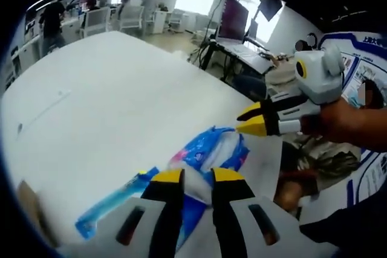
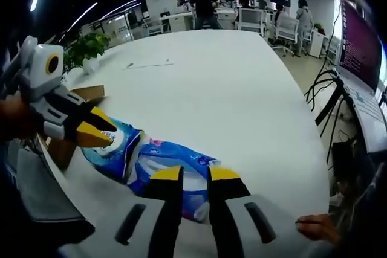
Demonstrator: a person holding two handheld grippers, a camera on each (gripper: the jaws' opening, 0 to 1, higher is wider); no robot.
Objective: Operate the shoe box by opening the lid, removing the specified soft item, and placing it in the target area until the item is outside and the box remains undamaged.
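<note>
One soft packet, one box, two grippers on one white table.

A single blue-and-white crinkled plastic soft packet [image 2: 163, 161] lies on the one large white tabletop [image 2: 230, 89], and one brown cardboard shoe box [image 2: 72, 119] sits at the table's edge. Two yellow-tipped black two-jaw grippers work here, the left gripper [image 1: 196, 176] and the right gripper [image 2: 195, 174]. One green potted plant [image 2: 87, 49] stands nearby, and at least four people move about the far desks.
</note>
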